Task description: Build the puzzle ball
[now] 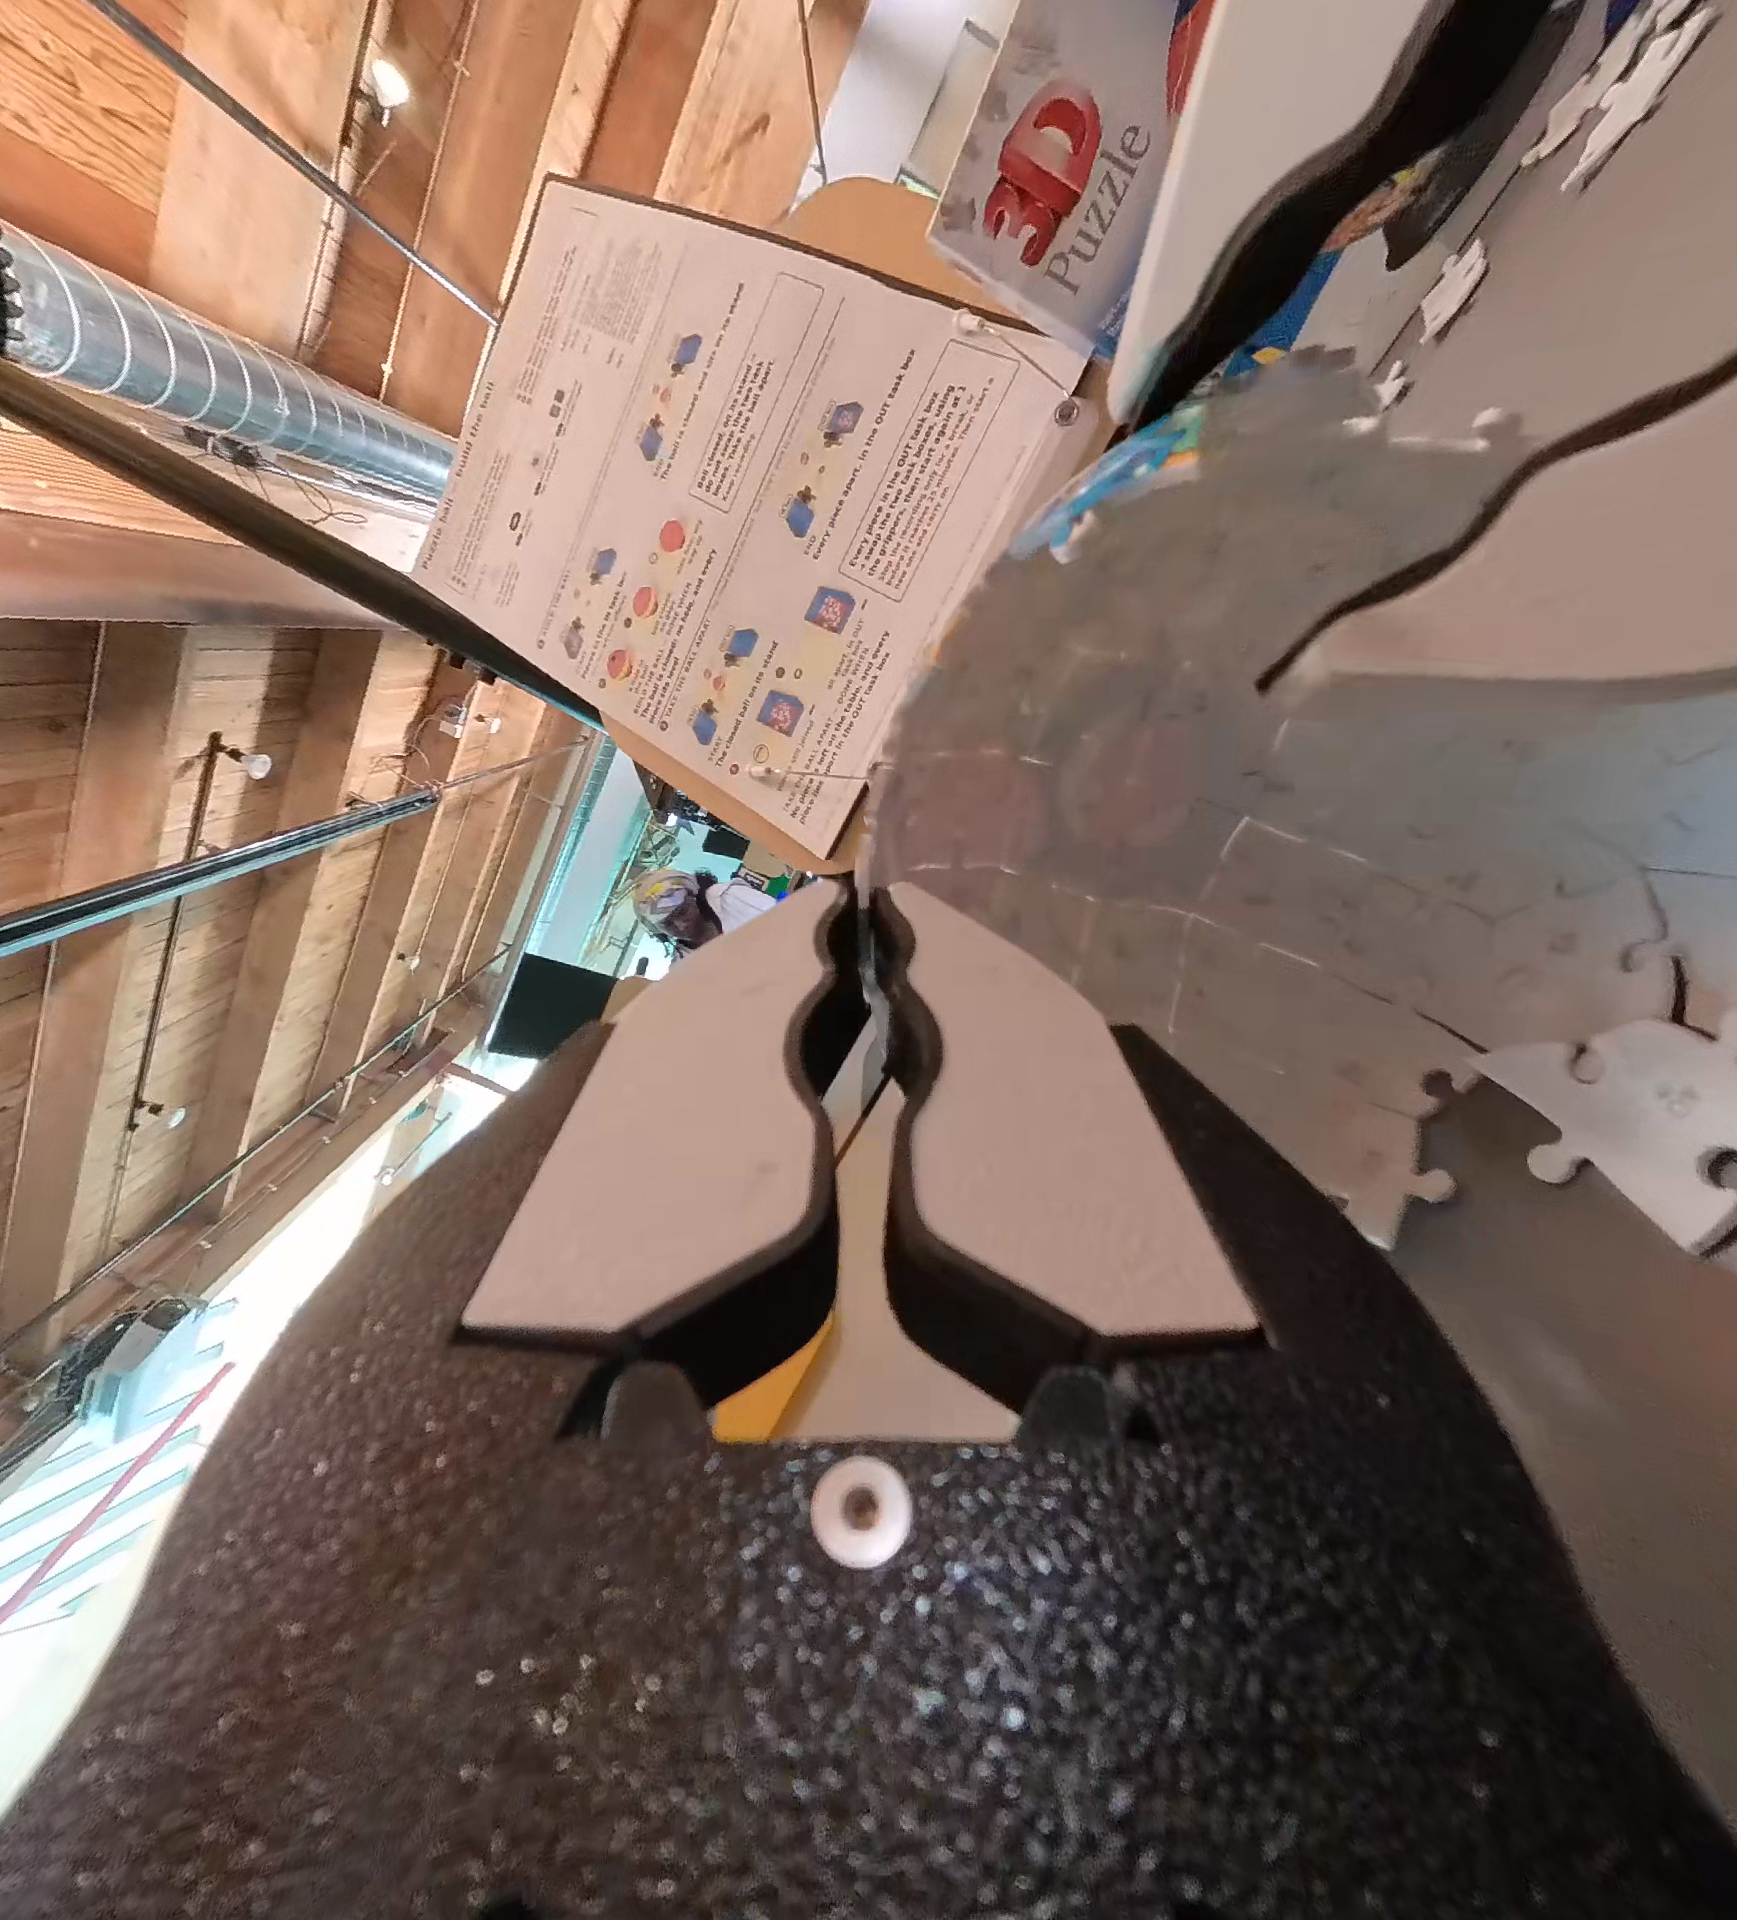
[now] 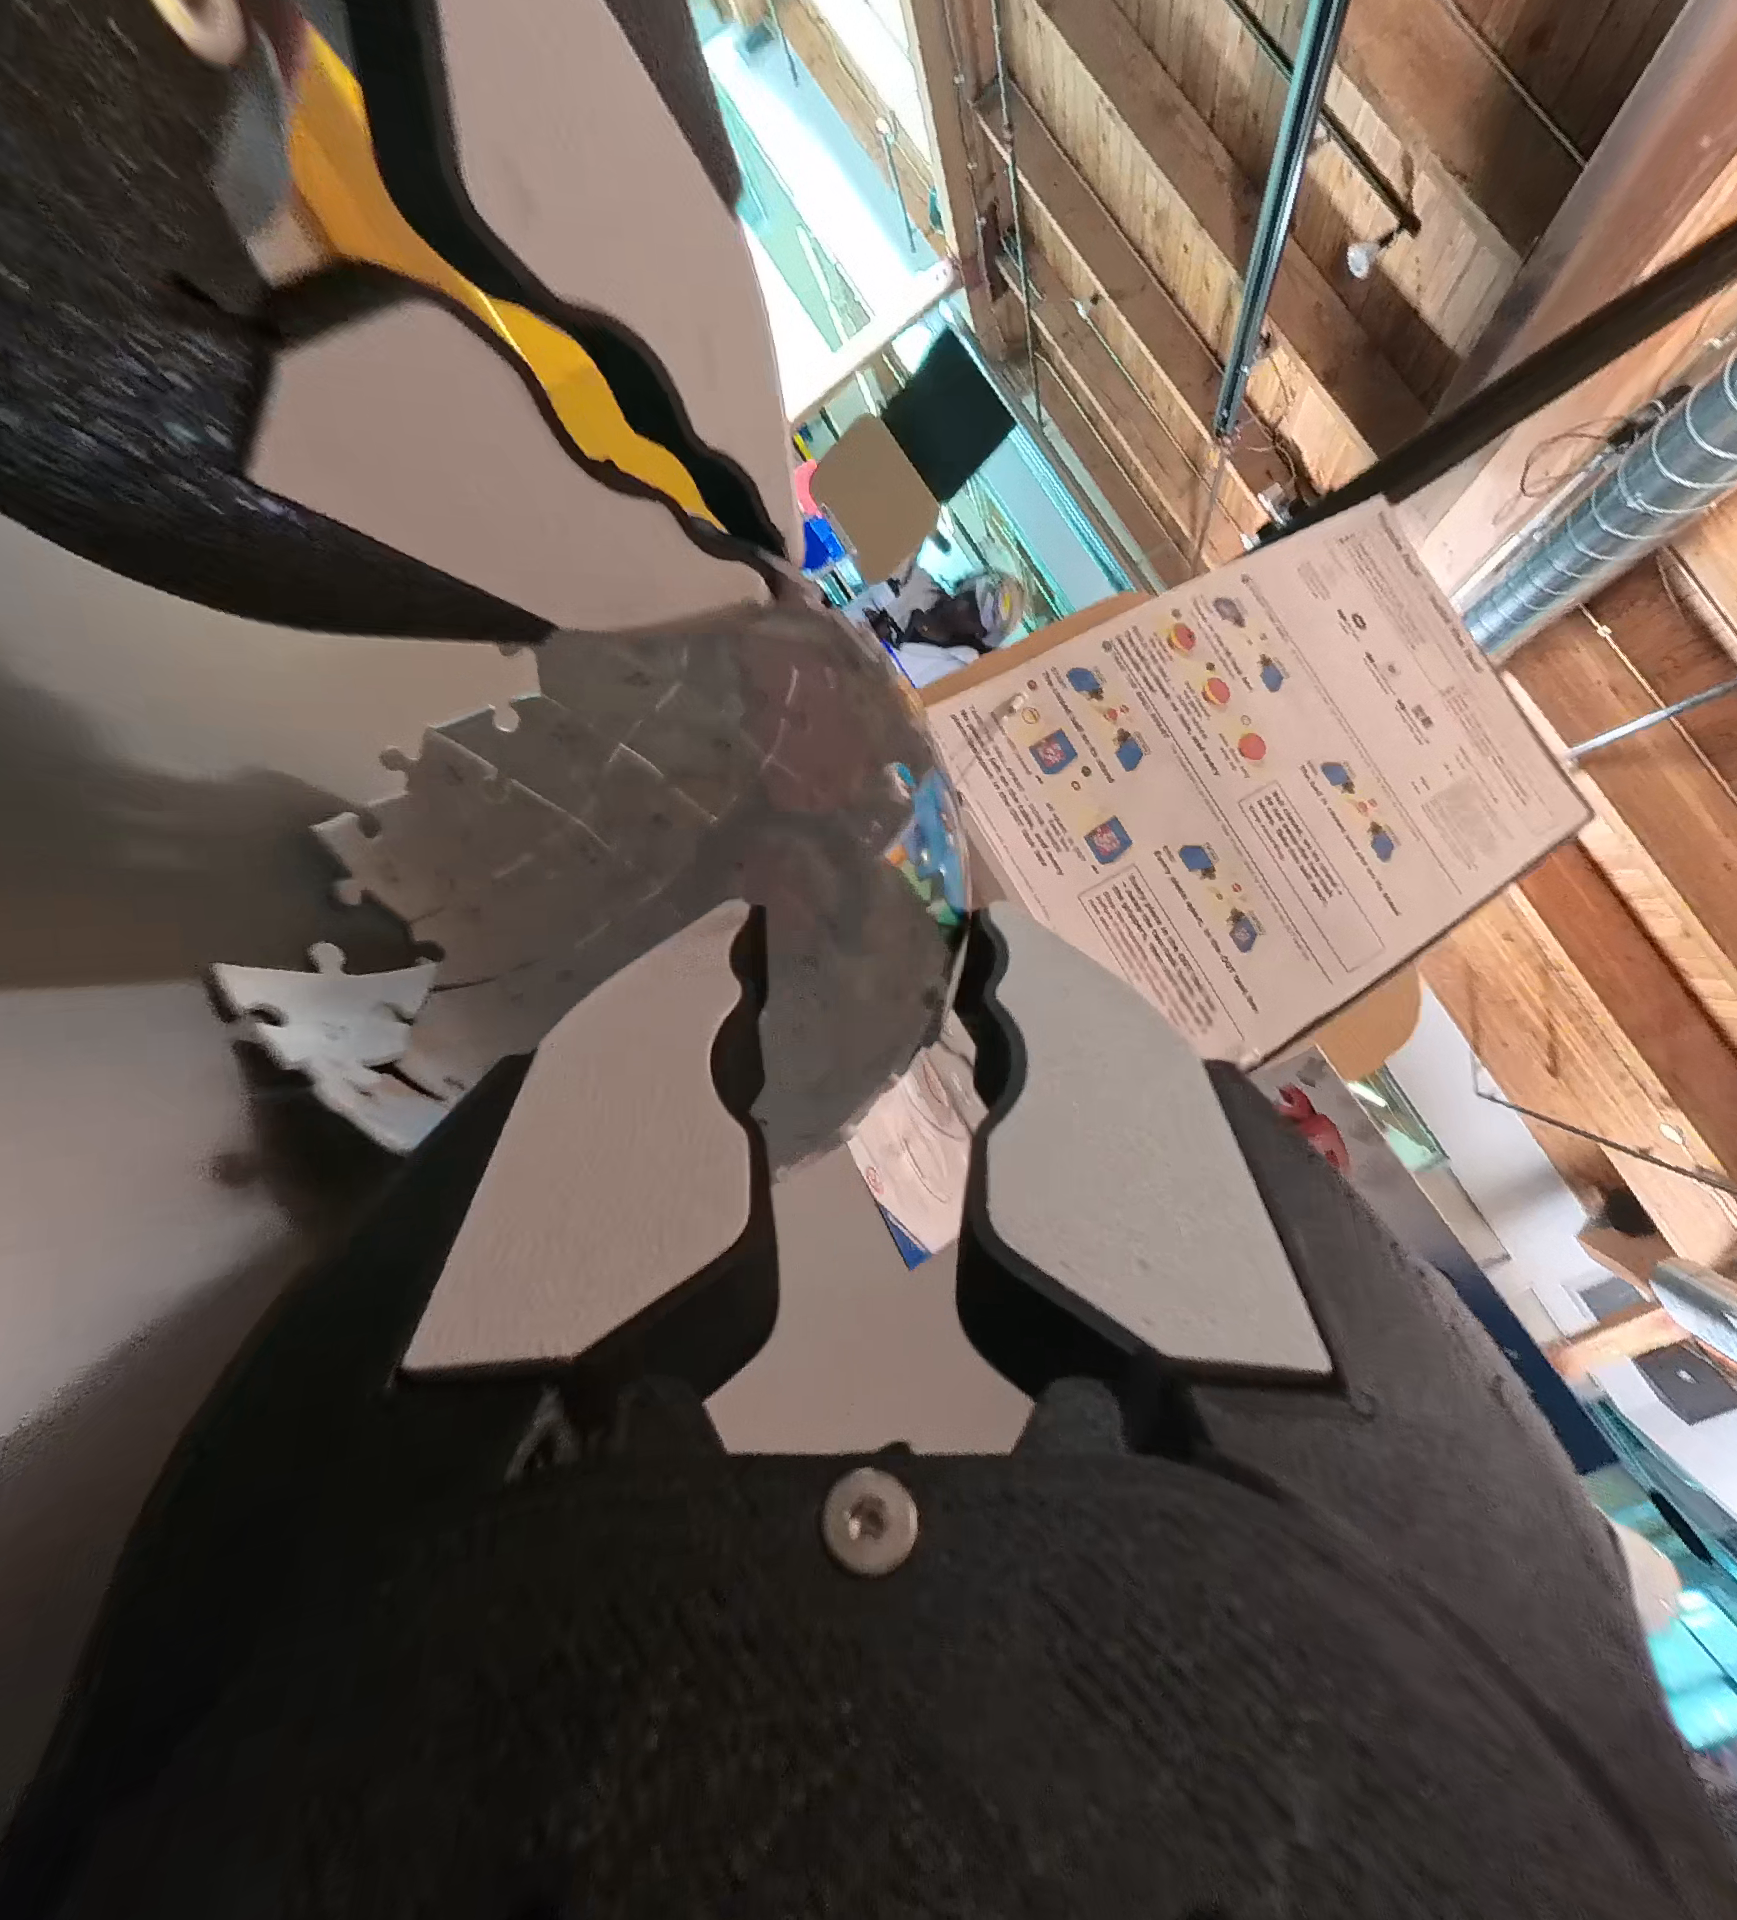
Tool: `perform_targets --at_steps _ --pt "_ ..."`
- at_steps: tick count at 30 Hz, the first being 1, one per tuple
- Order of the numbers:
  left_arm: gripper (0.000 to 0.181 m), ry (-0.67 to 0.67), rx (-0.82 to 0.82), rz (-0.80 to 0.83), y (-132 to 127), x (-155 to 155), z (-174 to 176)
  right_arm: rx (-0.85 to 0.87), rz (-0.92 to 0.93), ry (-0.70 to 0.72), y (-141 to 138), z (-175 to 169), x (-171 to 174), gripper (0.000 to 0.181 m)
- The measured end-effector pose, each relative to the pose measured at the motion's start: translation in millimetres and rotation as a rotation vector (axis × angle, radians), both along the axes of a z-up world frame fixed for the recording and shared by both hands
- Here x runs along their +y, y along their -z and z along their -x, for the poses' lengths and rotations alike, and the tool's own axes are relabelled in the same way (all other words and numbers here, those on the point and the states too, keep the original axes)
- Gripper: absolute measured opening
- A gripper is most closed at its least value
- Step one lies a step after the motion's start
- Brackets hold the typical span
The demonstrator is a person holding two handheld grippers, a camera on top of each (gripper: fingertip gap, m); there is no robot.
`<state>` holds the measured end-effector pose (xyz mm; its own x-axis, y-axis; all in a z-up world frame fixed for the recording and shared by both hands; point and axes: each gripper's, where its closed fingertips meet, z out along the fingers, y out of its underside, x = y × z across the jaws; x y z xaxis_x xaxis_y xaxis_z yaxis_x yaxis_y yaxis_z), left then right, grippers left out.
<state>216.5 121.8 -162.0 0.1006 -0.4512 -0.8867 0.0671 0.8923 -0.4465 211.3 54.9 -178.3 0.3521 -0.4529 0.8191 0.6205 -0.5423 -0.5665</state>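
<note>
Left wrist view. Left hand-held gripper [image 1: 869, 914]: tips nearly together, pinching the thin rim of the puzzle shell [image 1: 1155, 810], which spreads from centre toward 3 o'clock. The shell is a curved sheet of joined pieces, grey inner face toward the camera, its outer edge toothed with knobs. A coloured printed face shows at its far rim, at 1 o'clock. An instruction sheet [image 1: 739, 499] hangs at 12 o'clock and a puzzle box [image 1: 1051, 187] stands beyond it. The other gripper's finger crosses at 2 o'clock.

Right wrist view. Right hand-held gripper [image 2: 859, 935]: fingers apart, straddling the shell's rim at centre. Whether they bear on it cannot be told. The shell extends toward 9 o'clock, with a loose-looking tabbed edge [image 2: 324, 1018].

Handling, judged: light, thin plastic; stiff piece by piece but weak at the seams; smooth inner face, likely slippery. Take hold at the rim, across a seam, with modest squeeze. Twisting could pop joints.
</note>
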Motion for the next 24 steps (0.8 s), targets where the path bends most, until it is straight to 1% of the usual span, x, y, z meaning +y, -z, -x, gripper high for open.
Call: perform_targets --at_steps 2,5,7,10,12,14,17,19,24 --pt "0.002 0.008 -0.018 -0.016 -0.5 -2.2 1.6 0.002 -0.015 -0.042 -2.3 11.1 -0.8 0.040" --pt "0.002 0.020 -0.046 -0.056 -1.4 -6.9 4.3 -0.024 -0.082 -0.098 -18.4 23.2 -4.9 0.042" --pt "0.002 0.019 -0.060 -0.080 -1.3 -8.3 5.5 -0.045 -0.076 -0.092 -22.3 22.2 -6.1 0.044" --pt "0.002 0.018 -0.077 -0.108 -2.0 -9.2 7.3 -0.056 -0.018 -0.054 -16.9 14.5 -4.2 0.045" --pt "0.002 0.012 -0.088 -0.128 -2.2 -9.6 7.9 -0.045 -0.033 -0.056 -17.9 14.2 -0.4 0.044" --pt "0.002 0.003 -0.098 -0.148 -2.4 -10.4 8.5 -0.059 -0.034 -0.029 -21.2 12.5 2.0 0.044" --pt "0.002 -0.003 -0.119 -0.191 -3.0 -13.7 10.0 -0.144 0.031 0.013 -26.0 11.5 6.8 0.040" --pt "0.003 -0.015 -0.125 -0.210 -2.8 -14.2 10.5 -0.165 0.036 0.025 -28.5 13.2 9.8 0.036" --pt "0.003 -0.018 -0.139 -0.233 -2.9 -15.2 12.7 -0.247 0.061 0.012 -31.6 18.0 12.3 0.021"
